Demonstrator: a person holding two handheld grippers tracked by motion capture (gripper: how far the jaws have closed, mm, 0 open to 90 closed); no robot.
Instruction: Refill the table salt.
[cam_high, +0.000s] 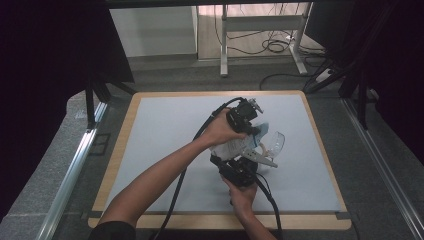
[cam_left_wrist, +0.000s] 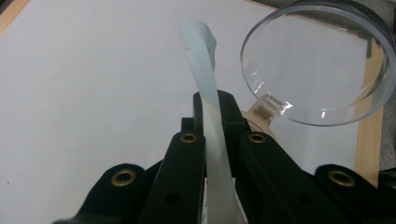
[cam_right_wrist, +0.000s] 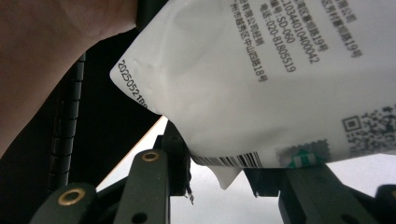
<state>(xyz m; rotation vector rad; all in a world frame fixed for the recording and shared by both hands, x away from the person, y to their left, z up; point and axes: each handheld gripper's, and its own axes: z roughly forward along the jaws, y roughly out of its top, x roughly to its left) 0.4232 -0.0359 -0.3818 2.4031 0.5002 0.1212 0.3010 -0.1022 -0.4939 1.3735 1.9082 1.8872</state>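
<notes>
Near the centre of the high view, both grippers meet over the pale mat (cam_high: 165, 140). The left gripper (cam_left_wrist: 215, 105) has its jaws clamped on a thin edge of the white packet (cam_right_wrist: 280, 84). The right gripper (cam_right_wrist: 217, 154) grips the packet's lower edge by the barcode. A clear round lens (cam_left_wrist: 317, 60) sits upper right, just beside the left jaws. Open mat lies to the left.

High view overhead, facing forward-down; tool cameras close-up, sharing packet (cam_right_wrist: 280, 84).

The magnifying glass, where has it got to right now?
In the high view the magnifying glass is right of the table's middle, beside the white packet between the two grippers; in the left gripper view its lens is at upper right.
</notes>
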